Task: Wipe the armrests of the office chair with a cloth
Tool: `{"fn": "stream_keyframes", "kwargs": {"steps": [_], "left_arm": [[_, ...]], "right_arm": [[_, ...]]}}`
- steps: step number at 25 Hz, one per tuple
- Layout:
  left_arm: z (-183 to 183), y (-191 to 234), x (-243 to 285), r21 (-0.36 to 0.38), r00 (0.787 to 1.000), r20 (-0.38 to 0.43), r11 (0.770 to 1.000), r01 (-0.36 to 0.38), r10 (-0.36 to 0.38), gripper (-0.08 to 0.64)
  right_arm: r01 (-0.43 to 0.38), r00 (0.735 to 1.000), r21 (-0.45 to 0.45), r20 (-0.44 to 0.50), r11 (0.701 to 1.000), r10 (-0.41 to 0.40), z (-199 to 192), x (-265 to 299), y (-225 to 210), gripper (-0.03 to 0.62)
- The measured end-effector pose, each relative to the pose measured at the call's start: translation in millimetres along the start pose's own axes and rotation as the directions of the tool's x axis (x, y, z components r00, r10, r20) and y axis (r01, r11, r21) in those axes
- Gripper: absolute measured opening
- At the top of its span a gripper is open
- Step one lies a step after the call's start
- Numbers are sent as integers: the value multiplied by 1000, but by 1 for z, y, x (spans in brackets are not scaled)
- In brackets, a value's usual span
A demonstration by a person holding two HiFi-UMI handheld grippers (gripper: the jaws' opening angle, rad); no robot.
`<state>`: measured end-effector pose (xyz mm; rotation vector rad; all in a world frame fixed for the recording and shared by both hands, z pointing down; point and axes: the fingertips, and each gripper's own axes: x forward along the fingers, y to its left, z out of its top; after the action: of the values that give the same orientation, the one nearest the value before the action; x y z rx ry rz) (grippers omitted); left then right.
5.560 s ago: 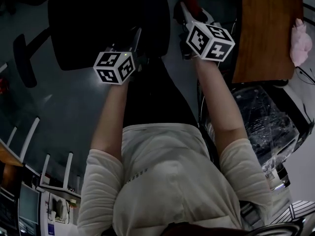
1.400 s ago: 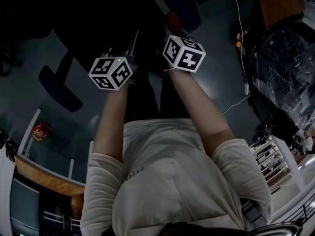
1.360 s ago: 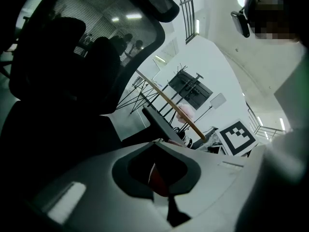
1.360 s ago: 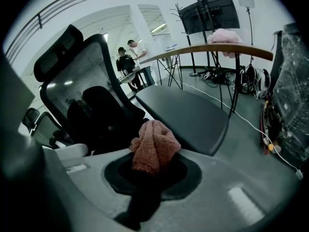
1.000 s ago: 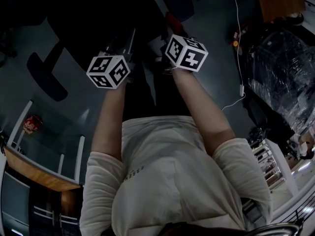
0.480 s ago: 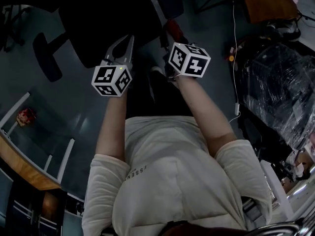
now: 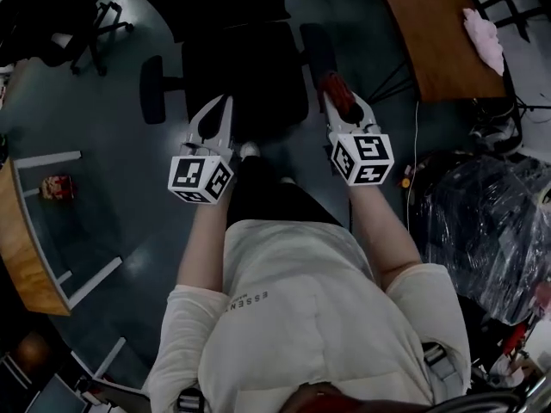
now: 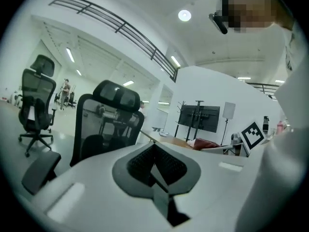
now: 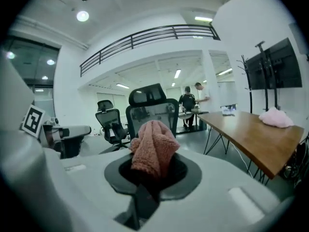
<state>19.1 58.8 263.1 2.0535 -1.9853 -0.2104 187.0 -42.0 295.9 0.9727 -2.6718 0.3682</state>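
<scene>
The black office chair (image 7: pixel 245 76) stands right in front of me, with its armrests at the left (image 7: pixel 152 101) and right (image 7: pixel 317 50) of the seat. My right gripper (image 7: pixel 340 101) is shut on a reddish-pink cloth (image 9: pixel 153 146), which bunches up out of the jaws and hovers close to the right armrest. My left gripper (image 7: pixel 215 119) hangs over the seat's front left corner with its fingers together and nothing held. The left gripper view shows the chair's mesh back (image 8: pixel 108 120) and one armrest pad (image 8: pixel 41 170) ahead of the jaws.
A long wooden table (image 7: pixel 430 33) at the right carries a pink cloth (image 7: pixel 484 37). Plastic-wrapped goods (image 7: pixel 482 222) sit at the right and a cable (image 7: pixel 416 136) runs over the floor. Another chair (image 7: pixel 52 15) stands far left. People stand at a distant table (image 9: pixel 193 100).
My view has swung round, so the office chair now lies squarely ahead. Both grippers have come closer to it, the right one still holding the cloth.
</scene>
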Motion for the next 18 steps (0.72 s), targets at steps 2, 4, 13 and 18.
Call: {"fn": "stream_keyframes", "kwargs": {"steps": [2,4,13,18], "left_arm": [[16,-4,-20,7,999,37,1000,-17,16,15],[25,-6,-40,2,997,64,1000,-30,30,15],[28,-21,-132,-3,993,118,1000,-31,31,15],[14,-40,-194,-15,993,121,1000,4,-3,15]], "right_arm": [[-21,1000,-29,21,999,22,10,-15,10,49],[-36,999,-41,30,999,37,11,-29,19,49],[-45,997,-129,52,991,52,-5,-90,74,49],[-35,998,-136,48,990,42,-31,-136,111,49]]}}
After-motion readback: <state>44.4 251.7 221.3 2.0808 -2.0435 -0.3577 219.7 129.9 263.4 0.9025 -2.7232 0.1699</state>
